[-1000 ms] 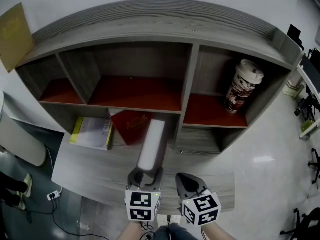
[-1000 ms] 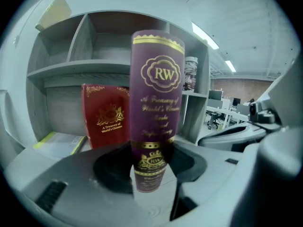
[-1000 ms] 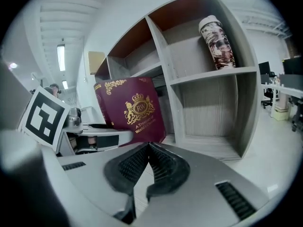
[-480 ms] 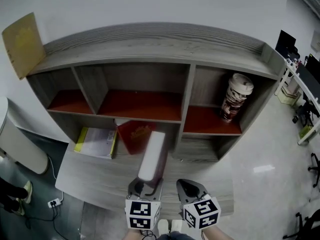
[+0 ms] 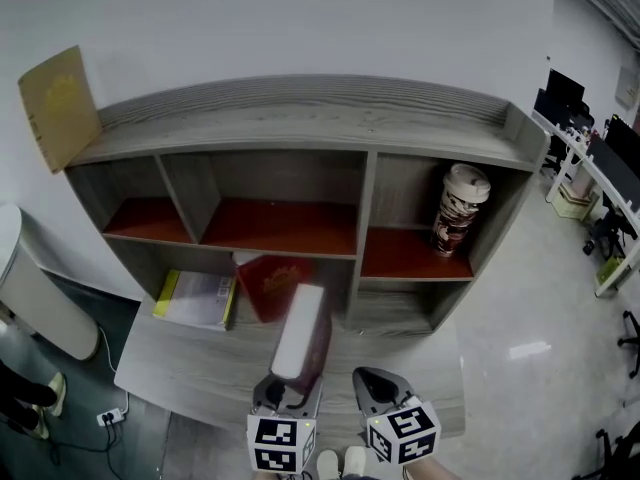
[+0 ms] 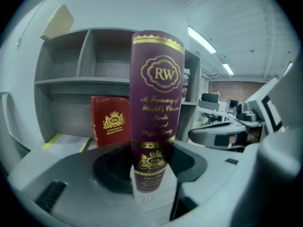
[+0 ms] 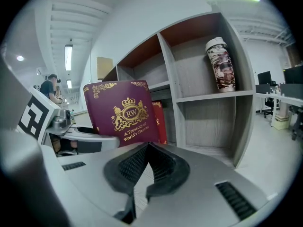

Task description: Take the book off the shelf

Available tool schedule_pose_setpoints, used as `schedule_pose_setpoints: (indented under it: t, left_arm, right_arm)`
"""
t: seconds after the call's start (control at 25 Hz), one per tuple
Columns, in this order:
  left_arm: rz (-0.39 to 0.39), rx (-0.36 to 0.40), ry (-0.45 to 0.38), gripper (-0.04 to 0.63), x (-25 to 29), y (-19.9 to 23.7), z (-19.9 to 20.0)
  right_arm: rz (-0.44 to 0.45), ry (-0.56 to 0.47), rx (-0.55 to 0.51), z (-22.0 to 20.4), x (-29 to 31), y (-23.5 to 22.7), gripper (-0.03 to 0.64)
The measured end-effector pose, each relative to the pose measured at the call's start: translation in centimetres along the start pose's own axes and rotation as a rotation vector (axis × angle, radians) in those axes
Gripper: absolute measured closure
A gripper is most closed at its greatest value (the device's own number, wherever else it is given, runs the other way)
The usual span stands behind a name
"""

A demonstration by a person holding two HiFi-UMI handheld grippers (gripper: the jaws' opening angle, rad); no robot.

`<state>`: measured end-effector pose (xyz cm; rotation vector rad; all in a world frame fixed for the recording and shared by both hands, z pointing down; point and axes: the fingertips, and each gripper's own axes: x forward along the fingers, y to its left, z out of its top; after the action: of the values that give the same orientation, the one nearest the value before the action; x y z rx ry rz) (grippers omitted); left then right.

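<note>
Your left gripper (image 5: pixel 284 396) is clamping the gold-lettered maroon hardcover book (image 5: pixel 300 333) by its near end, lower centre, clear of the grey wooden shelf (image 5: pixel 300 118), long axis pointing up-frame. Your right gripper (image 7: pixel 144 167) is sitting clenched, empty.

Open-plan office, viewed from a storage unit at its edge.
Desks (image 5: pixel 604 160) with dark monitors (image 5: pixel 558 90) and a black office chair (image 5: pixel 630 330) run along the right side on a glossy pale floor (image 5: pixel 530 298). Strip lights (image 6: pixel 201 35) line a white ribbed ceiling (image 6: pixel 246 27), and a brick wall (image 6: pixel 232 85) closes the far end. A grey wooden shelf (image 5: pixel 300 118) stands against a plain white wall (image 5: pixel 300 23). A person (image 7: pixel 49 86) is visible in the background.
</note>
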<state>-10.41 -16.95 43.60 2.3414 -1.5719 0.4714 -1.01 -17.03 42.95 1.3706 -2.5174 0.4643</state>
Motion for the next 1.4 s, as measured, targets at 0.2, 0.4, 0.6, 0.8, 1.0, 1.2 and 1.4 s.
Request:
schedule_pose_setpoints:
  t: [0.2,0.4,0.6,0.8,1.0,1.2,1.4]
  left_arm:
    - [0.009,0.009,-0.001,0.382,-1.0,-0.5,0.1]
    - [0.015,0.010,-0.010,0.382,-2.0,-0.9,0.5]
    - [0.021,0.005,-0.032,0.382,-2.7,-1.4,0.4]
    - [0.015,-0.010,-0.024,0.382,-4.1,-2.5,1.7]
    - [0.022,-0.008,-0.036,0.382,-4.8,-2.8,2.1]
    - [0.025,-0.007,-0.032,0.382,-5.5,-3.3,2.1]
    - [0.026,-0.008,-0.028,0.382,-5.8,-3.5,2.2]
  right_arm:
    - [0.011,-0.021,-0.014,0.5,-0.8,0.4,0.609]
    - [0.025,-0.061,-0.023,1.3,-1.8,1.0,0.609]
    - [0.024,-0.077,-0.042,1.8,-2.6,1.3,0.609]
    - [0.032,-0.080,-0.055,1.7,-3.3,2.0,0.609]
    - [0.037,-0.092,-0.062,1.7,-4.0,2.4,0.609]
    - [0.035,-0.101,-0.063,1.7,-4.8,2.7,0.609]
    - [0.039,-0.110,-0.068,1.9,-5.3,2.9,0.609]
